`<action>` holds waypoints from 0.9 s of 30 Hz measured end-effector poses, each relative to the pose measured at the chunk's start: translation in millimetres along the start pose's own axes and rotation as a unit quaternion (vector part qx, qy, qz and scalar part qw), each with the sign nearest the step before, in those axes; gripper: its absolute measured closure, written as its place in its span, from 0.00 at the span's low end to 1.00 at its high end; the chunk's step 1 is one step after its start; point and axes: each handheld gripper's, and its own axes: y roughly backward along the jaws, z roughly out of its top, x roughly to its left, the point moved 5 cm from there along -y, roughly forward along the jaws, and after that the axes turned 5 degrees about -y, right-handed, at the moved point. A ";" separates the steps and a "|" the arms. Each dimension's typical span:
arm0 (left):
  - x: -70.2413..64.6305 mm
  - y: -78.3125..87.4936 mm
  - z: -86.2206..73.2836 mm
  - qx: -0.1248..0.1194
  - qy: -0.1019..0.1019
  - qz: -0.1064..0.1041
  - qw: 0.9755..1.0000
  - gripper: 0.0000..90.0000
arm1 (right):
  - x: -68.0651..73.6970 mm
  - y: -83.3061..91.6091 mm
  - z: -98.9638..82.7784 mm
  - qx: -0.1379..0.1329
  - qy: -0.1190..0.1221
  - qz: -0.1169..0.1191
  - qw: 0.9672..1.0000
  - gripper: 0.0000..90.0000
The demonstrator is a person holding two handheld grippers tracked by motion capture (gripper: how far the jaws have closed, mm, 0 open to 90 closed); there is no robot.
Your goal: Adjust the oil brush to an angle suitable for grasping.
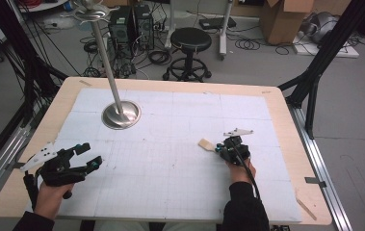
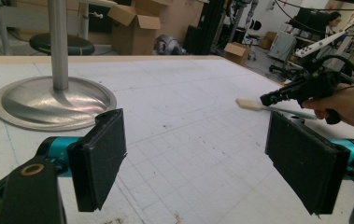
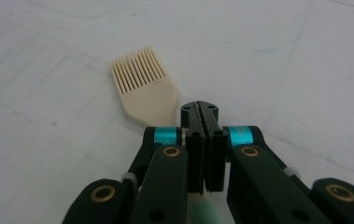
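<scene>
A brush with a cream bristle head (image 1: 206,143) and a pale green handle sticks out to the left of my right gripper (image 1: 220,148), right of the table's middle. My right gripper (image 3: 200,109) has its jaws pressed together over the neck of the brush (image 3: 144,88), whose head lies just ahead and to the left, close to the white mat. From the left gripper view the brush (image 2: 248,103) juts from the right gripper (image 2: 264,99), with the handle trailing under the hand. My left gripper (image 1: 86,155) rests at the near left, open, with nothing between its pads (image 2: 198,163).
A metal stand with a round dished base (image 1: 121,115) and a tall pole rises at the back left of the white gridded mat (image 1: 170,168). The base (image 2: 48,102) lies ahead of my left gripper. Beyond the table are a black stool (image 1: 189,41) and cardboard boxes.
</scene>
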 end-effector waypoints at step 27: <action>2.9 2.7 1.1 -0.005 0.004 0.006 1.000 0.23 | 48.1 29.9 -9.3 -0.035 0.033 0.093 0.994 1.00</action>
